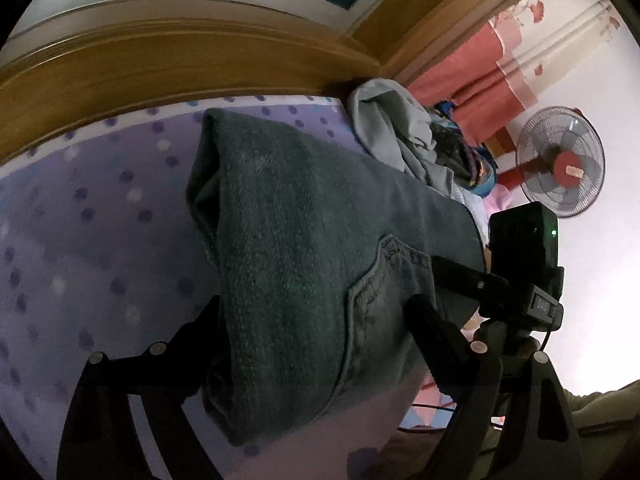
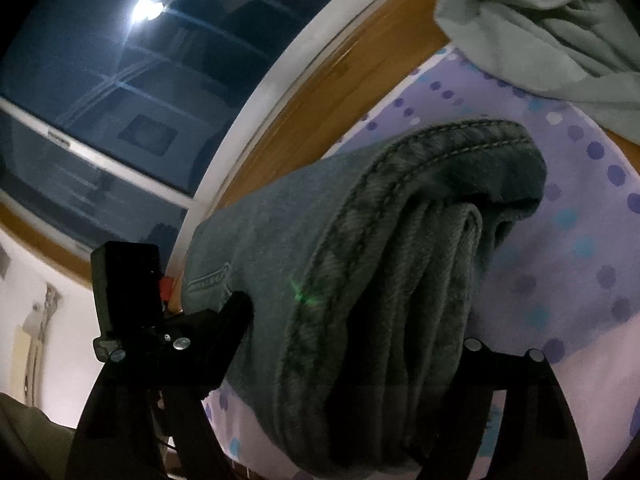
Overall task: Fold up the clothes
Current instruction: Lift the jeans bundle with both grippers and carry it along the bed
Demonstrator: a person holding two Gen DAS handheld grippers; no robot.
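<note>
A folded pair of grey-blue jeans lies thick and bundled on a purple dotted bedsheet. In the left wrist view my left gripper straddles the bundle near its back pocket, one black finger on each side, shut on the denim. In the right wrist view the jeans show their stacked folded edges and hem. My right gripper clamps that end, and its right finger is mostly hidden behind the cloth. Each tool's black housing shows in the other's view, close to the jeans.
A crumpled light-grey garment lies on the sheet beyond the jeans, with more coloured clothes beside it. A wooden bed frame borders the sheet below a dark window. A standing fan and red curtain stand off to the side.
</note>
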